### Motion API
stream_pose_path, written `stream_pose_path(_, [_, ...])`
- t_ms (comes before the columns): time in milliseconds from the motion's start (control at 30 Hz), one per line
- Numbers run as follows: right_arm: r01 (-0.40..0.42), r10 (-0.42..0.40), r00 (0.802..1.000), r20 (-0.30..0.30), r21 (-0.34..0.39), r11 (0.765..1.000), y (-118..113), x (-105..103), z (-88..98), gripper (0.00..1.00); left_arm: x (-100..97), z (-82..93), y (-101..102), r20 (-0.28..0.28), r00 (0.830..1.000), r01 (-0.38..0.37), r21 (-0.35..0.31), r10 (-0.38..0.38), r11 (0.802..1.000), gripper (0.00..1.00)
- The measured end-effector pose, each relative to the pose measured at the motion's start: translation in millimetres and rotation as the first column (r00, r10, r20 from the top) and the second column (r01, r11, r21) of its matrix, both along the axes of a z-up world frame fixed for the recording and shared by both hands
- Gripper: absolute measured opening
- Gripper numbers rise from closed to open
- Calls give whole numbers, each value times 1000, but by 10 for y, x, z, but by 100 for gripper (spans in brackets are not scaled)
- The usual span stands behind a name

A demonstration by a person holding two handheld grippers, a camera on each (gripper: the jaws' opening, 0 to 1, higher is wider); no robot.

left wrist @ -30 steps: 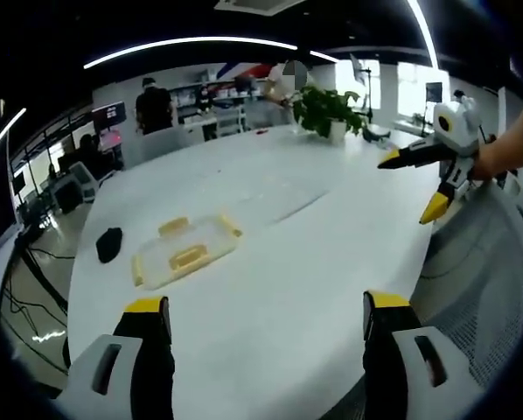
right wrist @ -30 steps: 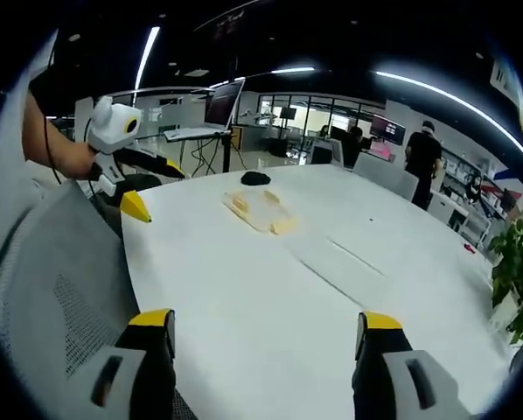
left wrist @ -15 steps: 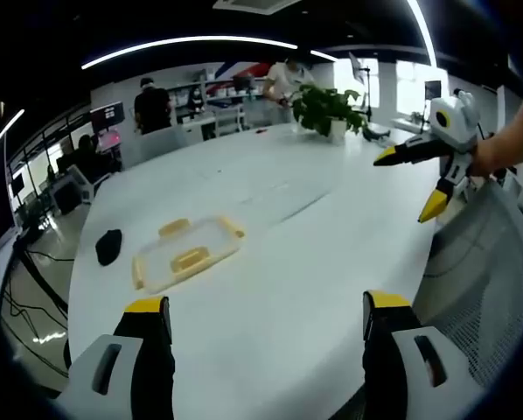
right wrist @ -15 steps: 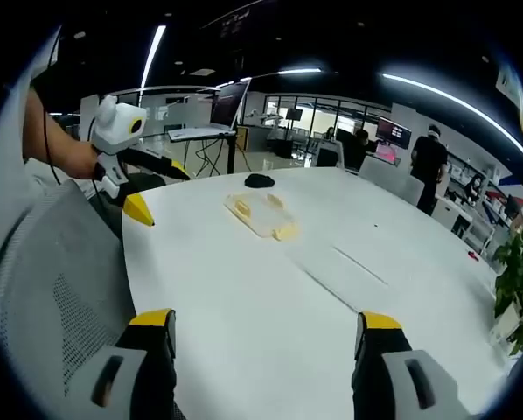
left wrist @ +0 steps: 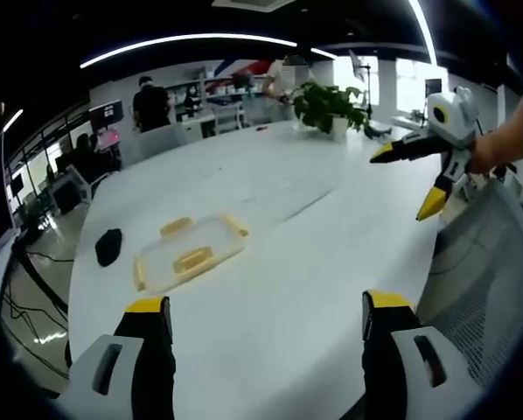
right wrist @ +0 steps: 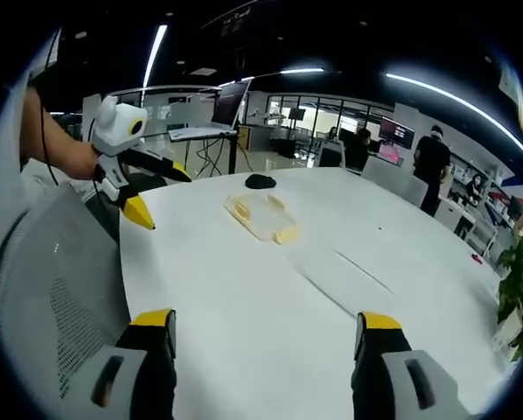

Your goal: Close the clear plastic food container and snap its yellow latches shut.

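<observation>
Little has shifted over the past second: both views have drifted slightly, while the clear plastic food container [left wrist: 188, 255] lies where it did on the white table [left wrist: 296, 262]. Jaws of the left gripper [left wrist: 261, 319] stand wide apart above the table's near edge, holding nothing and touching nothing. Those of the right gripper [right wrist: 261, 331] are spread just as wide over the near edge, likewise empty. In the left gripper view the right gripper enters at the right, held by a hand [left wrist: 489, 153] above the table's right edge, its yellow-tipped jaws parted; in the right gripper view the left gripper appears at the left in a hand [right wrist: 73, 157], jaws also parted, just beside the table's left edge. A grey mesh chair back [left wrist: 484, 280] sits against the near edge between the two tools. The container rests flat toward the table's left side, well apart from both grippers, with yellow latches [left wrist: 175, 227] flared out along its rim. A small black object [left wrist: 108, 247] lies beside it, nearer the left edge. Faint seams cross the table's middle. A potted plant [left wrist: 325, 107] stands at the far edge. Beyond the table, a person in dark clothing [left wrist: 147, 107] stands among desks and monitors, and an open laptop on a stand [right wrist: 218, 109] rises behind the table in the right gripper view.
</observation>
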State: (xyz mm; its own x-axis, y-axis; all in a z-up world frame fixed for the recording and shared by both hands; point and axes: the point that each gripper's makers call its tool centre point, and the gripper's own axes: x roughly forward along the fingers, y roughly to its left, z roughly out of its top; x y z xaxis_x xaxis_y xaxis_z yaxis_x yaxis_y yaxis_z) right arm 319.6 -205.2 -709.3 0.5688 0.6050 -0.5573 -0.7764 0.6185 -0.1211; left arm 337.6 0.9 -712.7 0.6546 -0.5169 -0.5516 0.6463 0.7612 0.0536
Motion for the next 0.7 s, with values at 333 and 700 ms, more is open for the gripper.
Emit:
stream_pose_path(333, [-17,17,1000,0,3,1000,76,191,16,82,176,35,92,7,1000,-3,-1,3,1000,87])
stream_pose_path(700, [-43,43,999,-10,0,999,179,326,-15,82,311,-11,215,-3,1000,-5,14,6,1000,86])
